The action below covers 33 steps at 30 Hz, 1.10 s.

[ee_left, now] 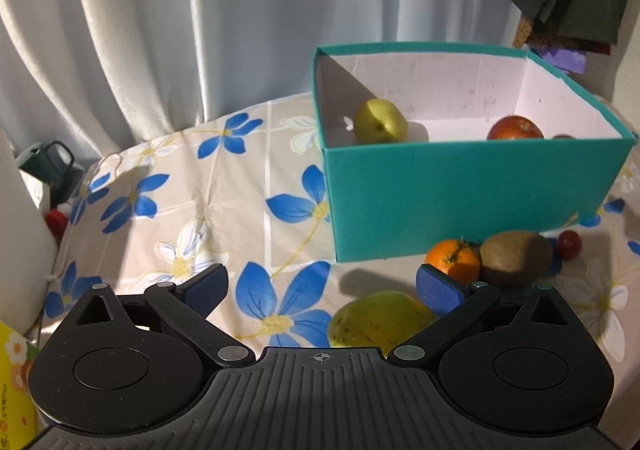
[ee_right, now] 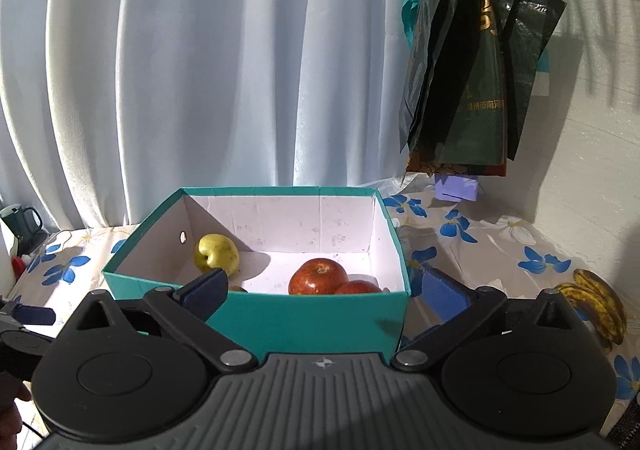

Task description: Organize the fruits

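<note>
- The left gripper [ee_left: 320, 290], black with blue pads, is tilting down toward the table with its jaws spread wide and nothing between the pads; a yellow-green mango [ee_left: 376, 322] is lying just beneath and ahead of it.
- The right gripper [ee_right: 324, 290] is hovering in front of the box, its jaws standing fully apart and empty.
- The open teal cardboard box with a white lining [ee_right: 320, 318] is sitting on the table; inside it a yellow-green apple [ee_right: 216, 254] is resting near the left wall, well apart from two red apples [ee_right: 318, 276] that are touching each other at the near wall.
- Outside the box, just before its front wall, an orange tangerine [ee_left: 454, 260] is touching a brown fuzzy kiwi [ee_left: 516, 258], with a small red round fruit [ee_left: 570, 245] just beside the kiwi.
- A bunch of spotted yellow bananas [ee_right: 596, 306] is lying on the table to the right of the box.
- A beige tablecloth with blue and white flowers [ee_left: 192, 202] is covering the table.
- A pale pleated curtain [ee_right: 200, 70] is hanging behind; dark green plastic bags [ee_right: 472, 70] are hanging at the right, and a dark green mug [ee_left: 52, 162] is standing at the far left edge.
</note>
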Each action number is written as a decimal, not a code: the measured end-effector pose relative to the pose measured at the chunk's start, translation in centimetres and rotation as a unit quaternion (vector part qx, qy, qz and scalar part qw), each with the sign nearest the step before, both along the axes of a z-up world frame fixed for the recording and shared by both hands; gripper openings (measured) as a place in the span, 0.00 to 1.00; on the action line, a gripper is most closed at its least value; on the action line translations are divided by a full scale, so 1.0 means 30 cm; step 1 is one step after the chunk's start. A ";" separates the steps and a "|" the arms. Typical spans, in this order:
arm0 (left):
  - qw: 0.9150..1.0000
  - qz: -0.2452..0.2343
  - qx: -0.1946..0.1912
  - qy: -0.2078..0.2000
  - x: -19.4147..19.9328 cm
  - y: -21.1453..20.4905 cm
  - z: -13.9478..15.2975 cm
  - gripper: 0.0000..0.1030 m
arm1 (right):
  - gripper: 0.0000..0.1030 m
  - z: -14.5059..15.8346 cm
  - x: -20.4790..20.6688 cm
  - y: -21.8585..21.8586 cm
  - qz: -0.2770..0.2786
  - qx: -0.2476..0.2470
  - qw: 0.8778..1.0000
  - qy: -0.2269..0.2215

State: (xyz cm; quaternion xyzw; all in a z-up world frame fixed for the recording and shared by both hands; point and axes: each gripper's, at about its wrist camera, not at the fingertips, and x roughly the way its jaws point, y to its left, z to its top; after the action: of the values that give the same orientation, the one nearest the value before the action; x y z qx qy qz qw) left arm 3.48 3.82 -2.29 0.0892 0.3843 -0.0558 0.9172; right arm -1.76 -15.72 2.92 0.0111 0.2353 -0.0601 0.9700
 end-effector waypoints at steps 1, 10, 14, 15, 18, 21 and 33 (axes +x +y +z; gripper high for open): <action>1.000 -0.008 0.003 0.004 -0.002 -0.009 -0.012 0.99 | 1.00 -0.005 -0.021 0.003 0.000 -0.005 1.000 0.000; 0.998 -0.039 -0.034 0.035 -0.024 -0.019 -0.057 0.99 | 1.00 -0.036 -0.108 -0.020 -0.035 0.006 0.999 0.020; 0.998 -0.048 -0.030 0.042 -0.024 -0.032 -0.065 0.99 | 1.00 -0.045 -0.116 -0.015 -0.038 0.013 0.999 0.024; 0.997 -0.049 -0.030 0.044 -0.023 -0.034 -0.067 0.99 | 1.00 -0.047 -0.117 -0.011 -0.037 0.014 0.999 0.025; 0.997 -0.049 -0.027 0.051 -0.015 -0.040 -0.073 0.99 | 1.00 -0.050 -0.118 -0.004 -0.036 0.013 0.999 0.024; 0.997 -0.049 -0.029 0.058 -0.003 -0.039 -0.079 0.99 | 1.00 -0.050 -0.115 -0.001 -0.037 0.013 0.999 0.025; 0.995 -0.050 -0.036 0.076 0.020 -0.042 -0.097 0.99 | 1.00 -0.055 -0.107 0.002 -0.044 0.012 0.998 0.035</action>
State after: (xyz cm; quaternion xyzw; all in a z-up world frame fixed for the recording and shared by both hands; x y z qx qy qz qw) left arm 4.09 2.55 -5.19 0.0702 0.4454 -0.1218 0.8842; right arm -4.98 -15.67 1.26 0.0309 0.2695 -0.0998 0.9573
